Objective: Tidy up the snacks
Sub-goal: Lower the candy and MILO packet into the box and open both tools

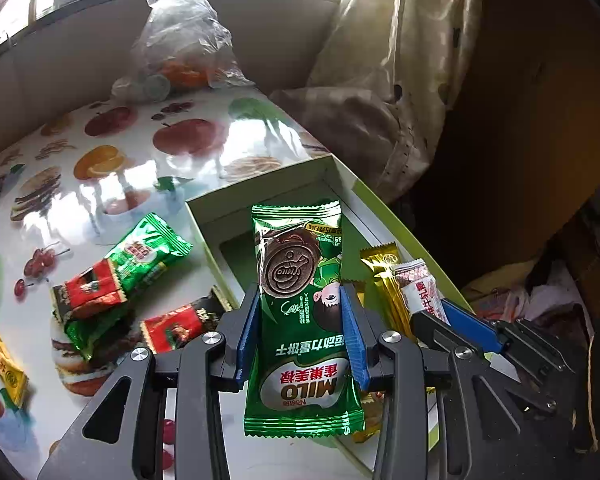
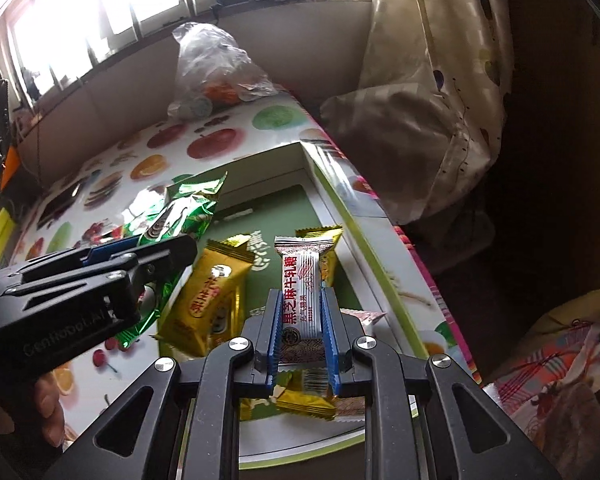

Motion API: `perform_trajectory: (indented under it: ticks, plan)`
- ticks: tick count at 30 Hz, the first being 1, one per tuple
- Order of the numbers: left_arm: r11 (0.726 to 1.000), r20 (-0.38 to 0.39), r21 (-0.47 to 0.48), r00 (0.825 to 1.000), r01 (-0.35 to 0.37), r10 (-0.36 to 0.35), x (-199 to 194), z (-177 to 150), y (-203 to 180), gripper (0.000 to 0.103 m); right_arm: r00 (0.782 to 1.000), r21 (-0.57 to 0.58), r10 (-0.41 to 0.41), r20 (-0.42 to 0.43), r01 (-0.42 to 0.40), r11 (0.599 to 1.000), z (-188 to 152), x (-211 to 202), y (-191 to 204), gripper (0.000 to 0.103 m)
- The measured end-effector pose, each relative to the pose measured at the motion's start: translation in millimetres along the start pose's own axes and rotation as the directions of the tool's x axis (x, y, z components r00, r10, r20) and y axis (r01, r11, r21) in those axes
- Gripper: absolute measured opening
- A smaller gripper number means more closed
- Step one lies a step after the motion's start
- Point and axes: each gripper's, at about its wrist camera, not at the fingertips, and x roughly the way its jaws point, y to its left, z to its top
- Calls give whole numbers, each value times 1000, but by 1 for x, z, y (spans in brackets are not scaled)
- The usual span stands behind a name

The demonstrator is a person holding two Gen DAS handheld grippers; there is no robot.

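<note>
My left gripper (image 1: 301, 296) is shut on a green Milo biscuit packet (image 1: 300, 340), which hangs over the near part of an open box with a light-green rim (image 1: 204, 224). My right gripper (image 2: 301, 296) is shut on a white nougat candy (image 2: 300, 280) with red lettering, over the same box (image 2: 380, 264). Gold packets (image 2: 216, 296) lie on the box's green floor. In the right wrist view, the left gripper (image 2: 168, 252) and its green packet (image 2: 180, 216) are at the left. The right gripper (image 1: 436, 312) shows at the right of the left wrist view.
Loose snacks lie on the fruit-print table left of the box: a green packet (image 1: 148, 252), red packets (image 1: 92, 292) and a gold one (image 1: 4, 364). A clear plastic bag (image 1: 180, 40) stands at the far end. The table edge and a draped cloth (image 1: 400, 100) are to the right.
</note>
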Motion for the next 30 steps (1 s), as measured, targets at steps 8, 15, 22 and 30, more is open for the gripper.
perform_trajectory:
  ticks: [8, 15, 22, 30]
  plan:
    - [1000, -33, -3, 999, 20, -20, 16, -2, -7, 39, 1000, 11, -24, -6, 24, 1000, -2, 6, -9, 18]
    - [1000, -40, -5, 999, 28, -28, 21, -3, -9, 39, 1000, 12, -29, -3, 29, 1000, -3, 6, -13, 18]
    - [999, -47, -6, 998, 33, -33, 23, -5, -10, 40, 999, 14, -38, -11, 38, 999, -4, 8, -15, 23]
    - [999, -53, -5, 998, 34, -35, 24, -6, -10, 41, 999, 15, -47, 2, 47, 999, -4, 5, -14, 33]
